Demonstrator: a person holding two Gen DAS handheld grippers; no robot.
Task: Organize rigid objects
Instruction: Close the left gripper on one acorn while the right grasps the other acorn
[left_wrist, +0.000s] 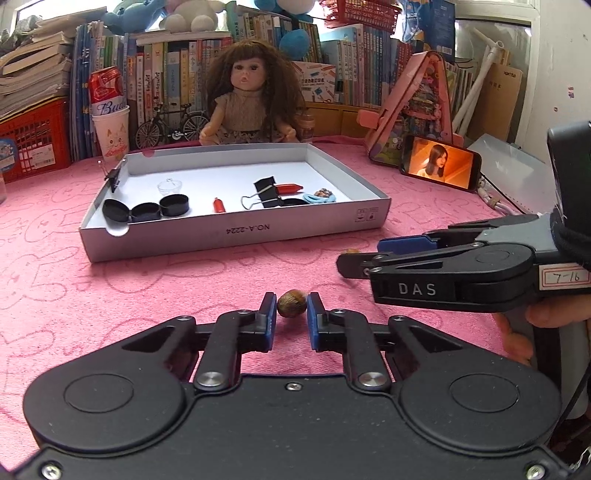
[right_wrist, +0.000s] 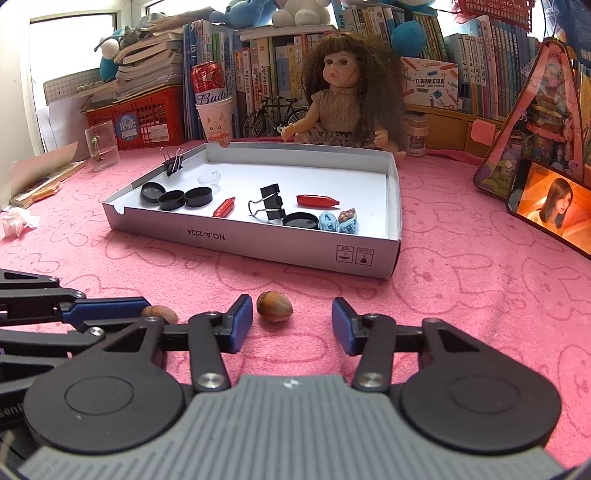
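Two brown hazelnuts lie on the pink cloth in front of a white box (left_wrist: 236, 236) (right_wrist: 258, 247). My left gripper (left_wrist: 291, 308) has its blue pads closed around one hazelnut (left_wrist: 291, 303); it also shows in the right wrist view (right_wrist: 162, 314) at the left gripper's tips. My right gripper (right_wrist: 291, 314) is open, with the other hazelnut (right_wrist: 274, 305) between its fingers, nearer the left finger (right_wrist: 240, 317) and apart from both. In the left wrist view the right gripper (left_wrist: 354, 264) comes in from the right. The box holds black caps (right_wrist: 184, 197), red pieces (right_wrist: 223, 207), binder clips (right_wrist: 271, 206) and a blue clip (right_wrist: 338, 221).
A doll (right_wrist: 343, 92) sits behind the box, before shelves of books. A can in a paper cup (right_wrist: 214, 110), a red crate (right_wrist: 140, 114) and a glass mug (right_wrist: 101, 146) stand at the back left. A phone (right_wrist: 550, 208) leans on a pink stand at right.
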